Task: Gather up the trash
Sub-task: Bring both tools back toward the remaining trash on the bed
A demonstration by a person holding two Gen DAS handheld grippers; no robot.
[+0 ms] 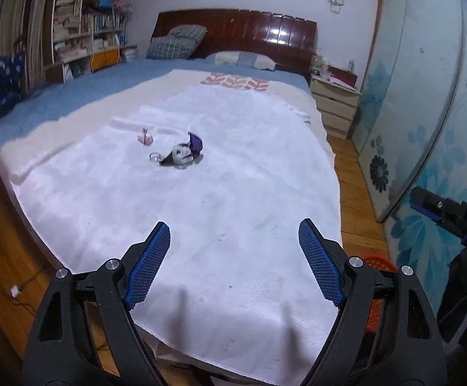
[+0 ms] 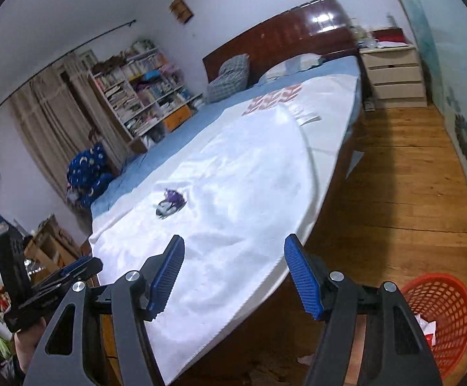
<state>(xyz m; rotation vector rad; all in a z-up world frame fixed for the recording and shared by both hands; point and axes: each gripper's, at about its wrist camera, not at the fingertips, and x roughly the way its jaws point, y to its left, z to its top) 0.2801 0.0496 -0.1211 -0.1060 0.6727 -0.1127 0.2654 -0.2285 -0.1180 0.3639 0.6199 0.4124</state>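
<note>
Looking along the left gripper (image 1: 234, 244), I am seeing its jaws standing wide apart with nothing between them, hanging over the near end of the white sheet (image 1: 233, 193) on the bed. The trash is lying well ahead, toward twelve o'clock: a crumpled purple and white wrapper (image 1: 185, 152), a small clear ring-like bit (image 1: 154, 157) just beside it at its nine o'clock, and a pink scrap (image 1: 145, 137) near them at about ten o'clock. The wrapper's long axis is running from seven o'clock up to one o'clock, its purple end pointing to one. An orange-red edge of the red basket (image 1: 379, 262) is peeking out behind the right-hand finger.

Switching to the right wrist view, the right gripper (image 2: 234, 252) is likewise showing open, empty jaws over the sheet's near corner. The wrapper is sitting at about eleven o'clock, well apart from the fingertips; blur is hiding the small bits. The basket is standing on the floor at four o'clock, paper already in it, and the left gripper is showing at nine o'clock.

Judging from this, both tools are sitting between pickups, empty; the next move is calling for a long reach forward and down, jaws turned across the wrapper's long axis.
</note>
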